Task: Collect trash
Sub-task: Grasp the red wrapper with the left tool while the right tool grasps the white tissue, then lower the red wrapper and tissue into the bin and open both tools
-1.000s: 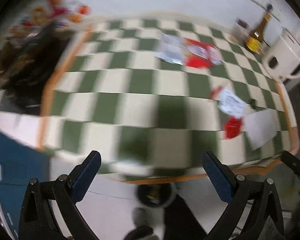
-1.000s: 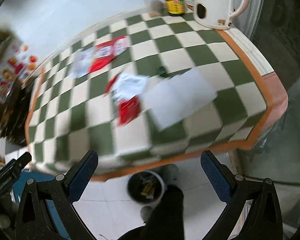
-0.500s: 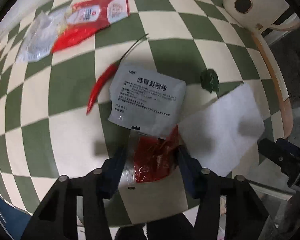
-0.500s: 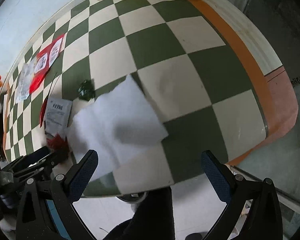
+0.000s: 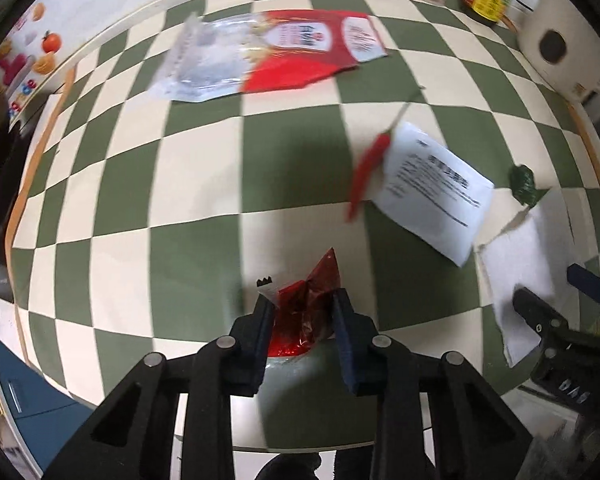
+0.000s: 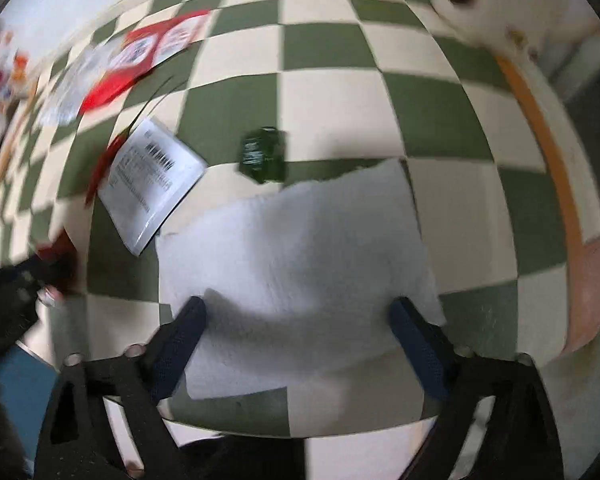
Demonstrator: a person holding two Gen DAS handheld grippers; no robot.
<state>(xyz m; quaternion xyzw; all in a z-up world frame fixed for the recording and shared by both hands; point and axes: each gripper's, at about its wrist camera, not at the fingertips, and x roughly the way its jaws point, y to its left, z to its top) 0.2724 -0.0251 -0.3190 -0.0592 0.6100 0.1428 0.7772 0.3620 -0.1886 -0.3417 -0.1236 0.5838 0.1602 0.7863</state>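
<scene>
Left wrist view sits low at the near edge of the checkered table (image 5: 196,184), looking forward and down across it toward the far wall, close enough that the left gripper (image 5: 302,312) fills the bottom centre. Right wrist view hangs closer over the same table (image 6: 328,60) further right, beside the orange-trimmed edge, facing down and forward with the white paper towel (image 6: 300,248) filling its middle. Both share the white printed sachet (image 5: 432,188) (image 6: 152,184), the paper towel (image 5: 516,264) beside it, and the dark green wrapper (image 5: 522,180) (image 6: 264,156) behind it.
</scene>
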